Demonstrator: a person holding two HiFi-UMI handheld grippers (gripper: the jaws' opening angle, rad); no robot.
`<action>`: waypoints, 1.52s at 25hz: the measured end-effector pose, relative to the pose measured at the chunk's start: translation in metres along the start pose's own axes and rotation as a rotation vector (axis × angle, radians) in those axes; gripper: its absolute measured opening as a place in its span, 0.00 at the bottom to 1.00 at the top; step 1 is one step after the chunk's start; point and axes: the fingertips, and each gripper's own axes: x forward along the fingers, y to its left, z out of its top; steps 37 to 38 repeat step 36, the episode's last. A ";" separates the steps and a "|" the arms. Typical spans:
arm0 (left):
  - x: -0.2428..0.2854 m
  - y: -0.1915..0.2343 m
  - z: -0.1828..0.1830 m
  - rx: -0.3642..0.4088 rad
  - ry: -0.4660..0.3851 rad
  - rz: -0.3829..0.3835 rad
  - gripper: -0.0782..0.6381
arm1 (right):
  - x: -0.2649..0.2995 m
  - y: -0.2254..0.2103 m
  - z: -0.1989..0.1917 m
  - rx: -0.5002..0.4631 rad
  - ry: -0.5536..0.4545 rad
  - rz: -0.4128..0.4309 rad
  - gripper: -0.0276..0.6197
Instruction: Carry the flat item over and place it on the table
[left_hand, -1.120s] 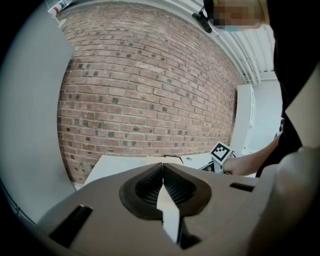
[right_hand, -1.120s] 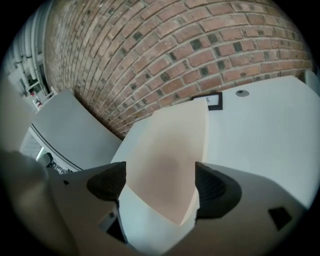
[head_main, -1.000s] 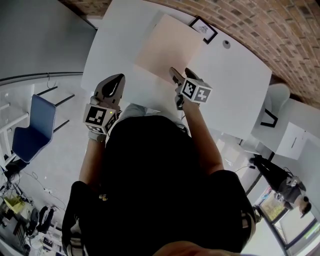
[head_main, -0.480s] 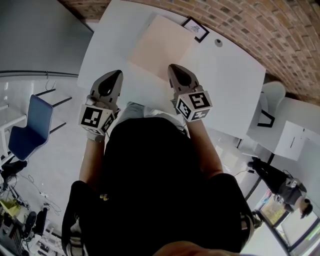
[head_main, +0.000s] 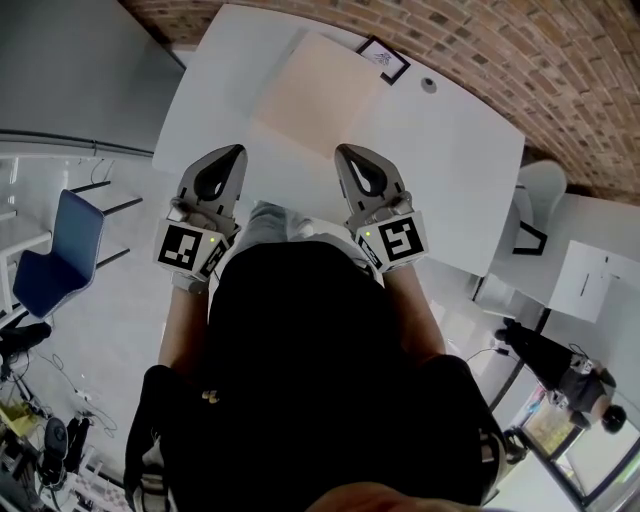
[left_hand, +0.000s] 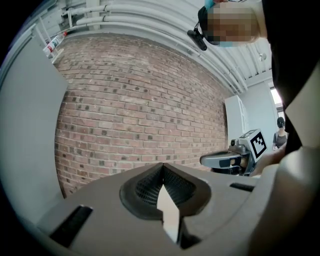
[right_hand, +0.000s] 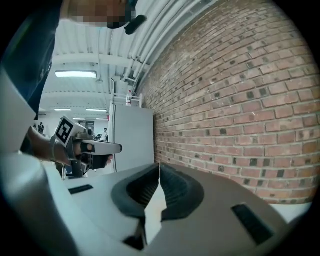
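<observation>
The flat item is a pale peach sheet (head_main: 315, 95) lying flat on the white table (head_main: 455, 170), towards its far side. My left gripper (head_main: 236, 152) and right gripper (head_main: 345, 152) hover side by side over the table's near edge, short of the sheet and apart from it. Both have their jaws shut with nothing between them. In the left gripper view the closed tips (left_hand: 162, 166) point at the brick wall, with the right gripper (left_hand: 225, 160) off to the side. The right gripper view shows its own closed tips (right_hand: 159, 167) and the left gripper (right_hand: 95, 147).
A small black-framed card (head_main: 383, 58) and a small round object (head_main: 429, 86) lie on the table beyond the sheet. A brick wall (head_main: 560, 70) runs behind the table. A blue chair (head_main: 45, 265) stands on the floor to the left. White furniture (head_main: 585, 280) stands at the right.
The right gripper has drawn back from the sheet's near edge towards me and its jaws have shut. The sheet stays flat on the table. The left gripper has shifted only slightly.
</observation>
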 end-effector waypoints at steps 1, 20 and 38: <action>-0.002 -0.003 0.001 0.001 -0.004 -0.001 0.12 | -0.004 0.003 0.002 -0.004 -0.008 0.004 0.07; -0.022 -0.027 0.030 -0.058 -0.105 -0.077 0.12 | -0.034 0.016 0.016 0.015 -0.052 -0.011 0.06; -0.018 -0.037 0.023 0.008 -0.047 -0.107 0.11 | -0.031 0.020 0.015 0.021 -0.048 0.000 0.06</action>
